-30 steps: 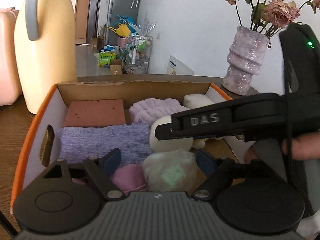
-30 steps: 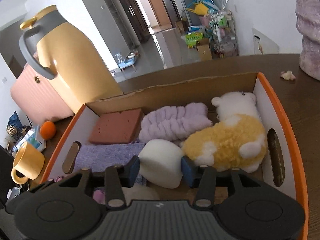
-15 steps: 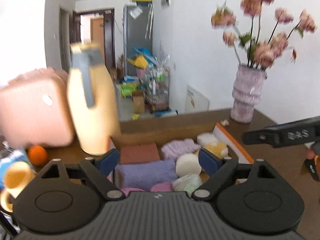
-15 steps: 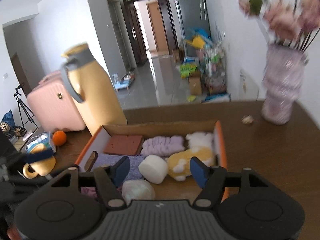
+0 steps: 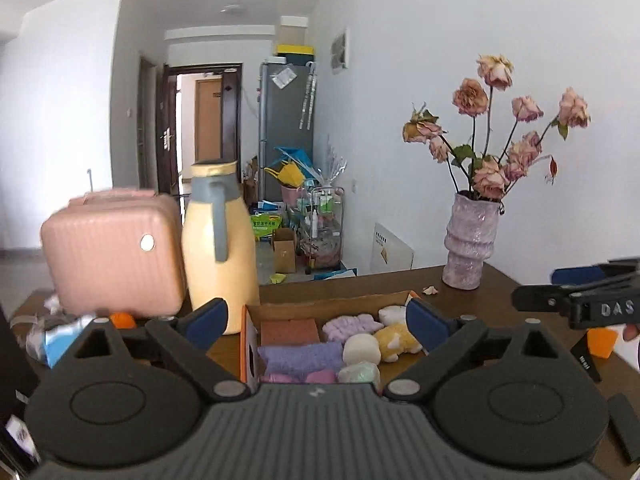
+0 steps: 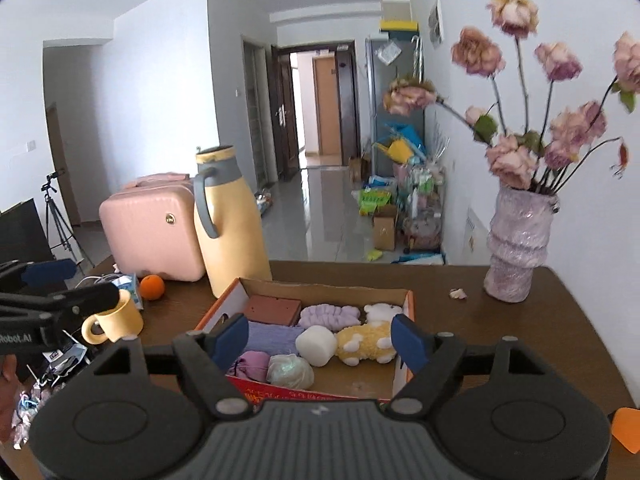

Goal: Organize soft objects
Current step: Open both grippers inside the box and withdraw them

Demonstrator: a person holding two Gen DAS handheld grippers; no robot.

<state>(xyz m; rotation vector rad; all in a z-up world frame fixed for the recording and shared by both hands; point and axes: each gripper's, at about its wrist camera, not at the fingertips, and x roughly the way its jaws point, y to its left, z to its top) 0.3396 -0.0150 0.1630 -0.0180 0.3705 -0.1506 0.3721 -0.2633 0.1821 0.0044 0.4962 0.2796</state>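
A: Fingers on both grippers are standing spread with nothing between them. The left gripper (image 5: 312, 316) and the right gripper (image 6: 318, 338) have just been opening their jaws, and both are hanging above the cardboard box (image 6: 406, 364) at the lower middle of each view.

B: Where are the soft things sitting?

A: All inside the box: purple towel (image 6: 270, 338), lilac headband (image 6: 330, 316), white marshmallow cushion (image 6: 316, 346), yellow plush sheep (image 6: 366, 346), a pale green ball (image 6: 290, 370) and a pink pouch (image 6: 252, 362) at the near edge, plus a terracotta sponge (image 6: 274, 310) in the far left corner.

B: So it is looking nearly finished?

A: I am judging so; no soft item is showing loose on the worktop (image 6: 500, 332).

B: What could be going wrong from here?

A: The vase of dried roses (image 6: 518, 248) is standing right of the box, the yellow jug (image 6: 230, 224) left of it. A careless swing could be tipping either one.
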